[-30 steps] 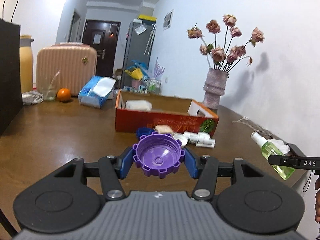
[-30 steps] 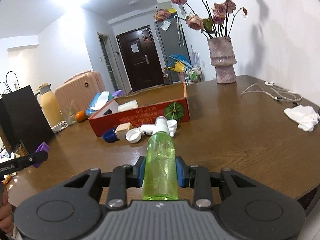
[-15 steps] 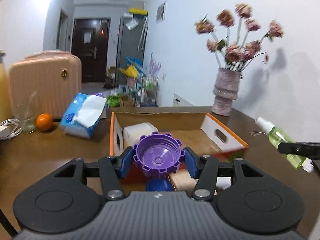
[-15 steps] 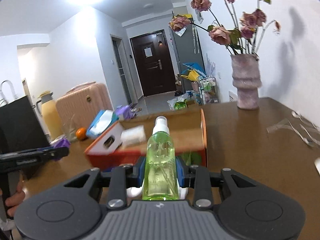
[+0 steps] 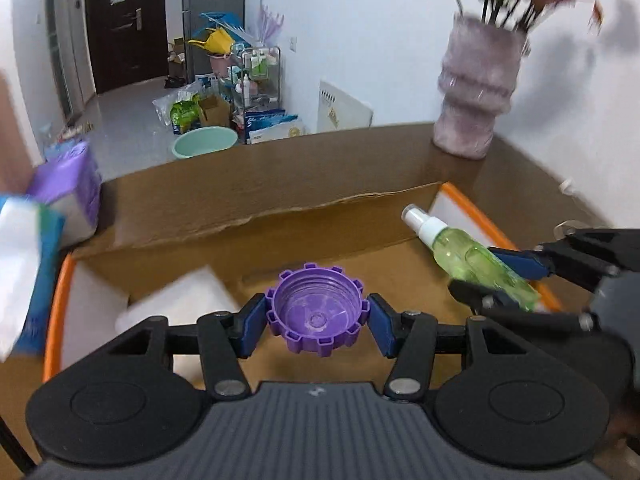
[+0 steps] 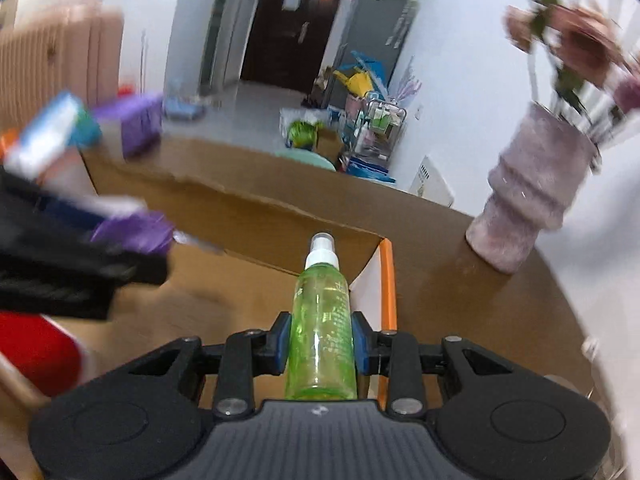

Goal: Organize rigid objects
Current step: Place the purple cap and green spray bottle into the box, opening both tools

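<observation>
Hovering over the cardboard box (image 5: 248,204), left gripper (image 5: 316,316) clamps the purple cap (image 5: 316,312), right gripper (image 6: 320,340) grips the green spray bottle (image 6: 320,320); neither's dropped yet, one white block (image 5: 180,300) beyond the left fingers.

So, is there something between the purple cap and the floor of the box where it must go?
Nothing visible. The left gripper holds the purple cap over bare cardboard box floor; the white block lies to its left, apart.
</observation>
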Available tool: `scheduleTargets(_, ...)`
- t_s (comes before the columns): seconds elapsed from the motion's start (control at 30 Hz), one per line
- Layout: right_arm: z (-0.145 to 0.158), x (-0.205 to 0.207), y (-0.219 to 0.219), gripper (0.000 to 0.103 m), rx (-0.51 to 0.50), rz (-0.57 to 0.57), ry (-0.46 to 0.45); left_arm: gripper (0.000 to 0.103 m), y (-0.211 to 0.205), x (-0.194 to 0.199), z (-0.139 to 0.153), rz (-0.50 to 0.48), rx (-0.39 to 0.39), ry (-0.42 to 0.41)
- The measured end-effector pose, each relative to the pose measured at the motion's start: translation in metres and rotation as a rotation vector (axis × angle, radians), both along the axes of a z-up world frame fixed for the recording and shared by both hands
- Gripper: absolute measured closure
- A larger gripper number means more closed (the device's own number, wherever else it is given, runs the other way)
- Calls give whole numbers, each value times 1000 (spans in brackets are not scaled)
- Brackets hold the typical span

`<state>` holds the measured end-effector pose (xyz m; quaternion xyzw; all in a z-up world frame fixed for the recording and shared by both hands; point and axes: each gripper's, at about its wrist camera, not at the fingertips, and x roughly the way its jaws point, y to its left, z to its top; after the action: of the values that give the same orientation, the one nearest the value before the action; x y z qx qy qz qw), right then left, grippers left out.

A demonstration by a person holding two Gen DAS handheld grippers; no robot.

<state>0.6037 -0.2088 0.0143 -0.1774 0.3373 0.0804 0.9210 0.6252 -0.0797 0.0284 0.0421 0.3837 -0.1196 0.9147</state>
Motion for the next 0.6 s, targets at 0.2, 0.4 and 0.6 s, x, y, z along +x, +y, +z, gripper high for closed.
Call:
scheduleTargets(0.2, -24, 25, 23, 73, -176, 36, 57, 46, -13, 35, -22, -9, 43, 77)
scheduleTargets(0.4, -20, 25, 26, 74, -177, 75, 90, 39, -9, 28, -17, -9, 59, 60)
scheduleTargets(0.6, 19, 12, 1, 70, -35, 67, 96, 26, 9, 1, 18, 19, 62, 42)
